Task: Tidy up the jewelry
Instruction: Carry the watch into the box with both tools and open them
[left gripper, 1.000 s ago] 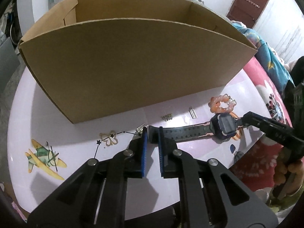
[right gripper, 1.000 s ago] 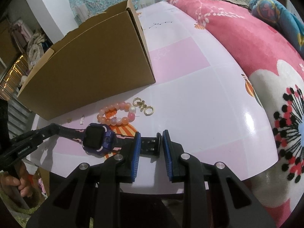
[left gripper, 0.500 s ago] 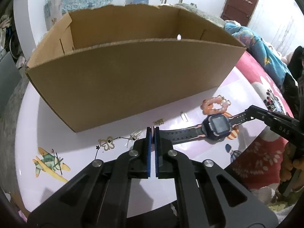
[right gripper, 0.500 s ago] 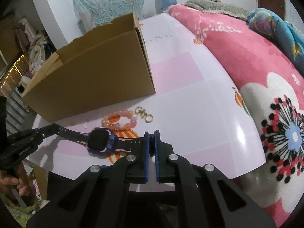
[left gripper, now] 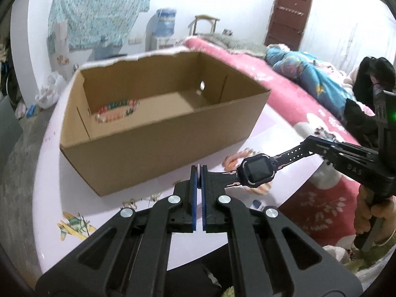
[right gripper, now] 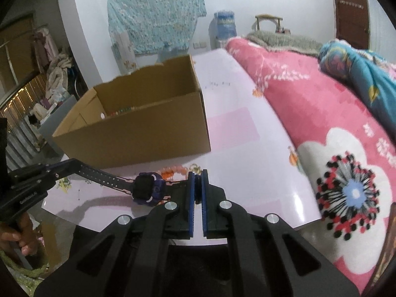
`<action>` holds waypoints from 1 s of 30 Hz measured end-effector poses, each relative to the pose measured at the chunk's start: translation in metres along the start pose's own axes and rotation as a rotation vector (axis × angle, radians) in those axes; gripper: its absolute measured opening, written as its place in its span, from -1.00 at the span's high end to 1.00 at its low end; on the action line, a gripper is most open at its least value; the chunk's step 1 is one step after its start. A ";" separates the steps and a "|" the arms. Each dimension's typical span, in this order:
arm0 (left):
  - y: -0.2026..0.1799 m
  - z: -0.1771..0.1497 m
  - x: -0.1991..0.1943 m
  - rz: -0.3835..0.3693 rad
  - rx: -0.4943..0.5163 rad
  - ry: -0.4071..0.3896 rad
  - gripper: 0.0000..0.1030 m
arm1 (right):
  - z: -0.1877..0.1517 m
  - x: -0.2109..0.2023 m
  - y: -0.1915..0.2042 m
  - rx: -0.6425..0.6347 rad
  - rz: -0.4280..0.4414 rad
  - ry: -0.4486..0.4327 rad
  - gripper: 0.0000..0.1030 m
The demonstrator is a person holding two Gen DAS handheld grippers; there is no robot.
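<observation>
Two grippers now share the watch [left gripper: 257, 173]: our left gripper [left gripper: 199, 170] has pinched one strap end, our right gripper [right gripper: 197, 177] the other, and we have lifted it off the table [right gripper: 247, 148]. It hangs between them, just short of the cardboard box [left gripper: 160, 148], so dropping it inside looks next.

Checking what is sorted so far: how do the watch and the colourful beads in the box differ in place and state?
The watch hangs above the table, outside the box; the colourful beads lie inside it on the floor. The watch is stretched straight between the left tongs and right tongs; the beads lie free, touched by neither. Both are wrist jewelry.
</observation>
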State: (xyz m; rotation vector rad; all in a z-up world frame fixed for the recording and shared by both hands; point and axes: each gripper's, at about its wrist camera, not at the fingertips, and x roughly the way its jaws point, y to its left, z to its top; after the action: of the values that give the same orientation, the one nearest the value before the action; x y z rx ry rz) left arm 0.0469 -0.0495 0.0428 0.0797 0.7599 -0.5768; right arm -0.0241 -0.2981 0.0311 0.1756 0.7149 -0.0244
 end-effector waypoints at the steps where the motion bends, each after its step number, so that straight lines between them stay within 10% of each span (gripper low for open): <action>1: -0.002 0.002 -0.003 0.000 0.008 -0.010 0.96 | 0.002 -0.006 0.001 -0.007 -0.007 -0.022 0.91; 18: -0.008 0.095 -0.083 0.013 0.090 -0.264 0.96 | 0.121 -0.065 0.026 -0.136 0.125 -0.334 0.92; 30: 0.086 0.150 0.024 0.040 -0.069 -0.020 0.96 | 0.214 0.106 0.070 -0.237 0.235 0.023 0.92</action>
State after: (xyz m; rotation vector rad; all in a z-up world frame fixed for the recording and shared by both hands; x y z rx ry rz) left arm 0.1998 -0.0284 0.1248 0.0256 0.7568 -0.5126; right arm 0.2003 -0.2611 0.1311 0.0322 0.7102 0.2862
